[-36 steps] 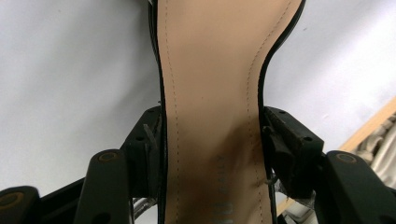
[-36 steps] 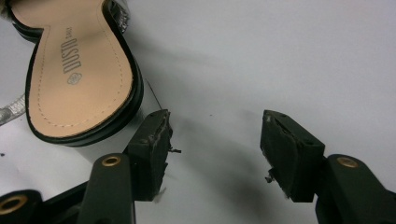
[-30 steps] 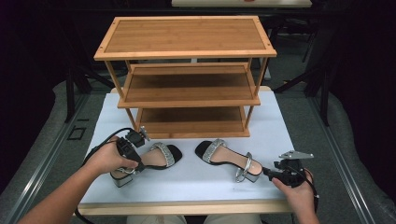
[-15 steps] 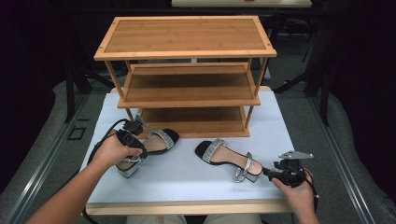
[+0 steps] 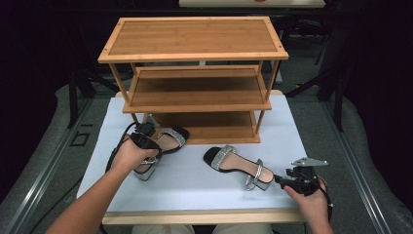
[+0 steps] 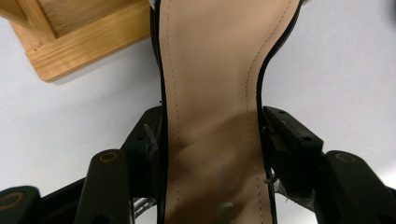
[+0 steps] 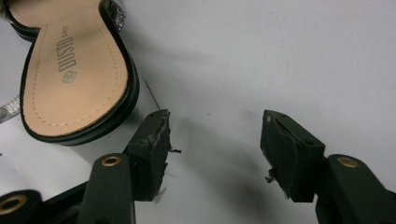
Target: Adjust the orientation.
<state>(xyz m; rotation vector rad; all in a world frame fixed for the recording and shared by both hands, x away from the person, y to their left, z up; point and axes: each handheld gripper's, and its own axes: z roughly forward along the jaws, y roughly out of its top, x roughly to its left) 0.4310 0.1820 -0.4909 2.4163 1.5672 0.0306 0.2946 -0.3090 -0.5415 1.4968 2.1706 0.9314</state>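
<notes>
In the high view, a three-tier bamboo shoe rack (image 5: 195, 73) with slatted brown shelves stands at the far half of a white-topped table (image 5: 195, 190). The left hand (image 5: 129, 155) comes in from the bottom, its forearm angled toward the rack, wrapped over the left gripper (image 5: 148, 146). Between its jaws sits a black block-heeled sandal with a tan insole and a glittery silver strap (image 5: 163, 144), toe pointing at the rack's bottom shelf, heel toward the person. The right hand (image 5: 309, 195) rests low at the table's near right corner and holds the right gripper (image 5: 282, 180), a grey three-cornered plate on top. Just ahead of its jaws lies a second matching black sandal with a silver strap (image 5: 238, 165), flat on the table, heel nearest the jaws.

In the left gripper view, the black jaws press on both sides of the held sandal's narrow waist; the smooth stitched tan insole runs up between them. Beyond the left jaw lies a corner of the rack's pale grained wood.

In the right gripper view, the jaws stand wide apart over bare white table. The second sandal's rounded heel end, with printed tan insole and glossy black rim, lies just beyond the left jaw, apart from it.
</notes>
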